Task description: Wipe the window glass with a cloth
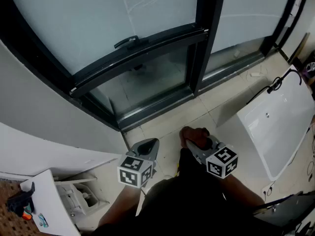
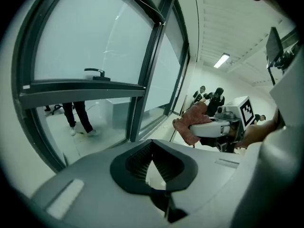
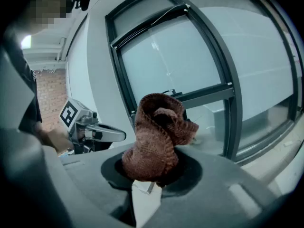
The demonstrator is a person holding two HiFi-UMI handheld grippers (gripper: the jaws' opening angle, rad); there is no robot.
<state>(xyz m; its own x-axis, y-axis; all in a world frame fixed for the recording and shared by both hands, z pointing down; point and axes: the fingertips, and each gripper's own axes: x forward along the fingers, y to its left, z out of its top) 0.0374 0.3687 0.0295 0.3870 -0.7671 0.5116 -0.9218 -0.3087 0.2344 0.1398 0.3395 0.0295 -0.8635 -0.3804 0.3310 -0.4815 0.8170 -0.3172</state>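
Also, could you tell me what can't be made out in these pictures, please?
1. Pads of the right jaws: buried in the cloth, right gripper view.
2. Whether the glass is clean: the pale pane shows too little in any view.
3. Black-and-orange tool: head view, too small, near the frame's corner.
4. Distant people: left gripper view, too small to tell what they are doing.

Legible text, numbers, brands: none. Black-and-white square markers only, on left cube point(image 1: 134, 171) and right cube point(image 1: 222, 162).
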